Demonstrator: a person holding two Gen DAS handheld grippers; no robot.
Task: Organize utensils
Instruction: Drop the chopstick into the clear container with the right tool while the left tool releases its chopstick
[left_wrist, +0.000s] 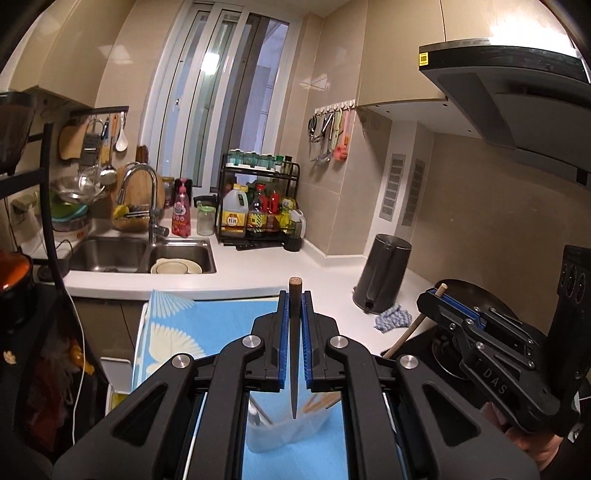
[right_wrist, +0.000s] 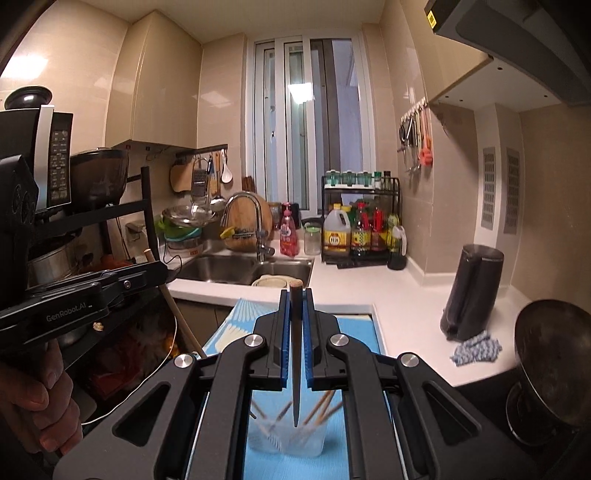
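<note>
My left gripper (left_wrist: 294, 295) is shut on a dark chopstick (left_wrist: 294, 350) that points down toward a clear plastic cup (left_wrist: 284, 432) on a blue mat (left_wrist: 207, 325). The cup holds several utensils. My right gripper (right_wrist: 295, 295) is shut on a dark chopstick (right_wrist: 295, 362) above the same clear cup (right_wrist: 284, 435), which holds several wooden chopsticks (right_wrist: 321, 406). In the left wrist view the right gripper (left_wrist: 439, 295) is at the right and grips a light wooden stick (left_wrist: 406, 332). In the right wrist view the left gripper (right_wrist: 147, 273) is at the left.
A sink (left_wrist: 147, 254) with a bowl and tap lies beyond the mat. A condiment rack (left_wrist: 258, 206) stands by the window. A dark kettle (left_wrist: 382, 277) and a blue cloth (left_wrist: 393, 319) sit on the white counter. A wok (right_wrist: 554, 362) is at the right; a shelf with appliances (right_wrist: 55, 184) at the left.
</note>
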